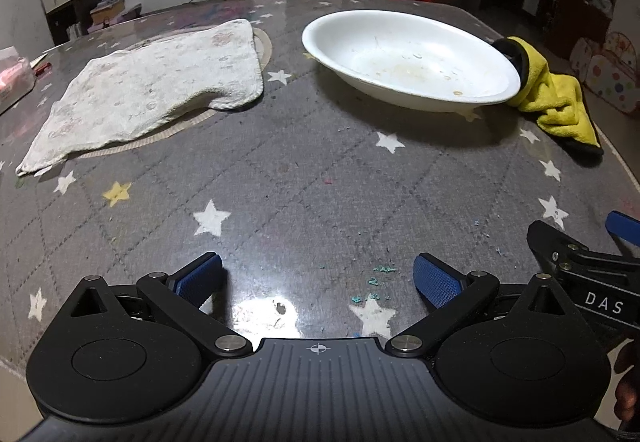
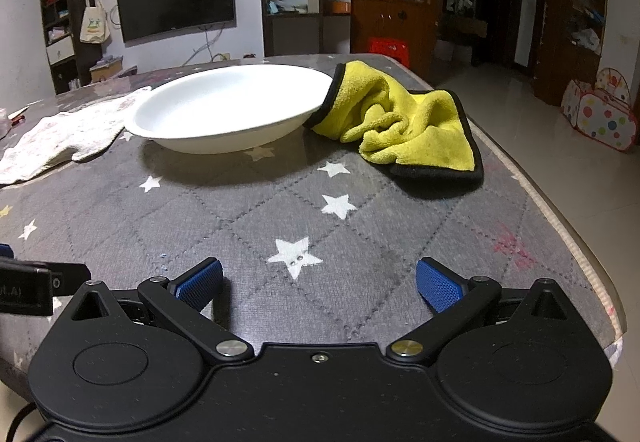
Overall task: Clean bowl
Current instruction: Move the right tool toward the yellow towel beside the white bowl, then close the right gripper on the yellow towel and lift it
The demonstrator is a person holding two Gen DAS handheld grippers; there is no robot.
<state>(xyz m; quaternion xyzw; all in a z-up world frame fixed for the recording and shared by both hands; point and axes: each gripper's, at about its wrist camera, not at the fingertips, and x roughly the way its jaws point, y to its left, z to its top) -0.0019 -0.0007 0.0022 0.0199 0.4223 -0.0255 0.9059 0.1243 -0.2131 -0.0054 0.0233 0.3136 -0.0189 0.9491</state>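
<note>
Both claws hover low over the near table edge, jaws spread and empty: the left gripper (image 1: 318, 278) and right gripper (image 2: 320, 280). Ahead, the shallow white oval bowl (image 1: 408, 58) (visibly smeared inside) lies crosswise, the crumpled yellow microfibre cloth (image 2: 404, 126) touching its right rim, nearer the right claw.

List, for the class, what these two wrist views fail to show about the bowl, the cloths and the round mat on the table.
- White bowl: its underside, in both views; its own wall hides it. In the right wrist view the near rim hides the stained bottom.
- Yellow cloth: the part behind the bowl's rim, left wrist view.
- Round mat: mostly hidden under the white towel.
- Towel's left end: cut by the right wrist frame edge.
</note>
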